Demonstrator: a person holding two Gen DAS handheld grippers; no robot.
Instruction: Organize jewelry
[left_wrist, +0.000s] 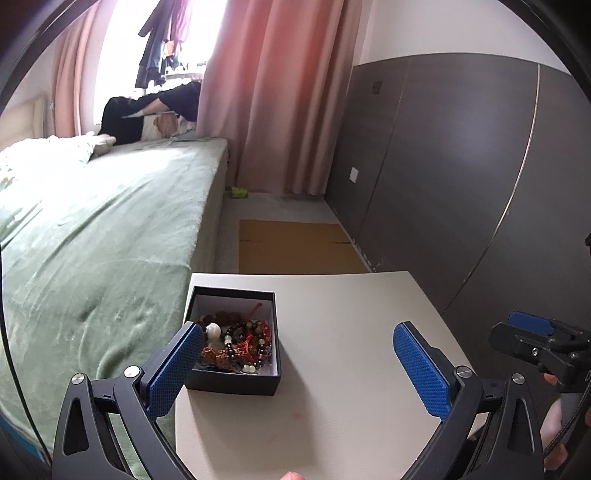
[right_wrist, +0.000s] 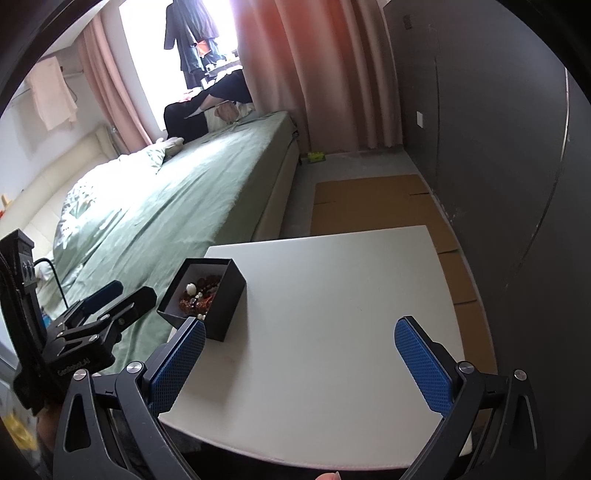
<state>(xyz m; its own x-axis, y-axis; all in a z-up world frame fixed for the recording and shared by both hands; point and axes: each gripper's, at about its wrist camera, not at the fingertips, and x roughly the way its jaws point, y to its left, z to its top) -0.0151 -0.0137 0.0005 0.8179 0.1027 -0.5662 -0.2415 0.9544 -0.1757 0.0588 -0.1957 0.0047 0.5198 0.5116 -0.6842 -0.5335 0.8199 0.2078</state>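
Left wrist: square black box (left_wrist: 236, 382), glossy beaded bracelets (left_wrist: 240, 343) inside.

it was a home bedroom: a bed (left_wrist: 110, 229) under a green blanket ran along pink curtains (left_wrist: 280, 92) at a bright window, with clothes (left_wrist: 162, 40) hanging there and flattened cardboard (left_wrist: 295, 243) on the floor beside a dark panelled wall (left_wrist: 461, 166).
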